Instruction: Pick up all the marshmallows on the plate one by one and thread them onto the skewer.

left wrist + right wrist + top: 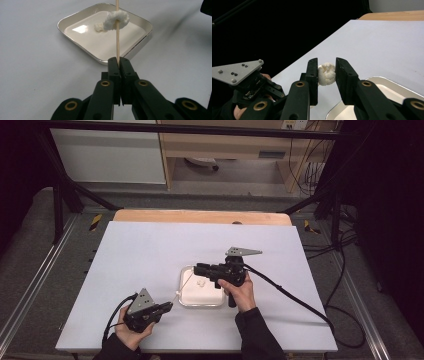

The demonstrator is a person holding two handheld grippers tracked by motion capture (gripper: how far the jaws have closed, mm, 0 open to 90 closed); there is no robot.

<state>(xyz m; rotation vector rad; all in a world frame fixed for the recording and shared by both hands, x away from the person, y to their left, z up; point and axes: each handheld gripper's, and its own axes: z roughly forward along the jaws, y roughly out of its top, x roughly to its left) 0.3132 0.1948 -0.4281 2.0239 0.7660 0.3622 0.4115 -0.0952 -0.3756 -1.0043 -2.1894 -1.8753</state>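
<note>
At the counter's (150, 250) near left, the left tongs (117, 60) are pressed together on the butt of a thin wooden skewer (117, 37), whose long axis runs up and away toward the white tray (140, 42). A white, fluffy morsel (117, 20) sits on the skewer above the tray. To the right, over the tray, the right tongs (326, 70) pinch that white morsel (326, 73) between both jaws, making the right hand the nearer one to slide it along the stick.
</note>
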